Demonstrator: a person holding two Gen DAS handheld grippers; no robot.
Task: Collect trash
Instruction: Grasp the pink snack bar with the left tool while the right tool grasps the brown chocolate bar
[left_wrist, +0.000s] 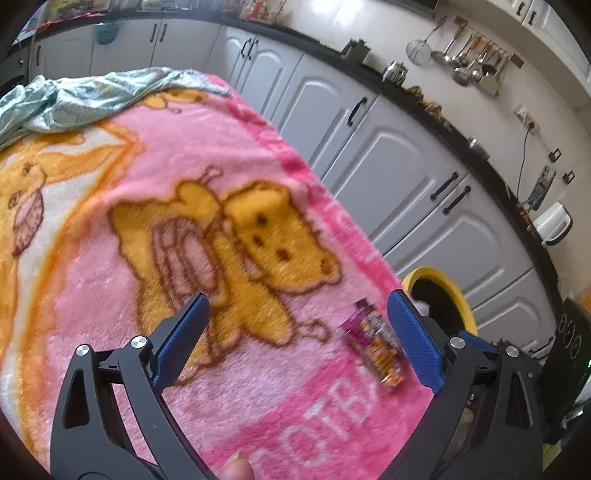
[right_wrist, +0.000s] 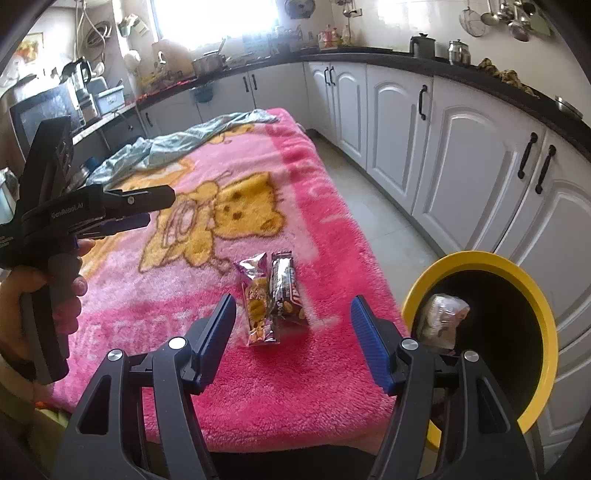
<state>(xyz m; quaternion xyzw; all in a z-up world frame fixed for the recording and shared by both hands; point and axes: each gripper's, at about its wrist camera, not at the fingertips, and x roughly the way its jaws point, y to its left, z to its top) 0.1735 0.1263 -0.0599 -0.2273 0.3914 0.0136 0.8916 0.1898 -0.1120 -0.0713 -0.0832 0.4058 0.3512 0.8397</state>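
Observation:
Two snack wrappers lie side by side on the pink blanket (right_wrist: 207, 302): a purple one (right_wrist: 255, 299) and a dark brown one (right_wrist: 286, 291). My right gripper (right_wrist: 293, 317) is open and empty, just in front of them. A yellow-rimmed bin (right_wrist: 546, 332) stands to the right of the table with a crumpled wrapper (right_wrist: 443, 317) inside. My left gripper (left_wrist: 297, 314) is open and empty above the blanket (left_wrist: 110, 295); the purple wrapper (left_wrist: 373, 343) lies by its right finger, and the bin (left_wrist: 461, 295) shows behind. The left gripper also shows in the right wrist view (right_wrist: 147, 210).
A pale green cloth (right_wrist: 177, 147) lies crumpled at the table's far end. White cabinets (right_wrist: 406, 129) under a black counter run along the right, with a tiled floor strip (right_wrist: 369, 192) between them and the table. A microwave (right_wrist: 40, 110) stands at far left.

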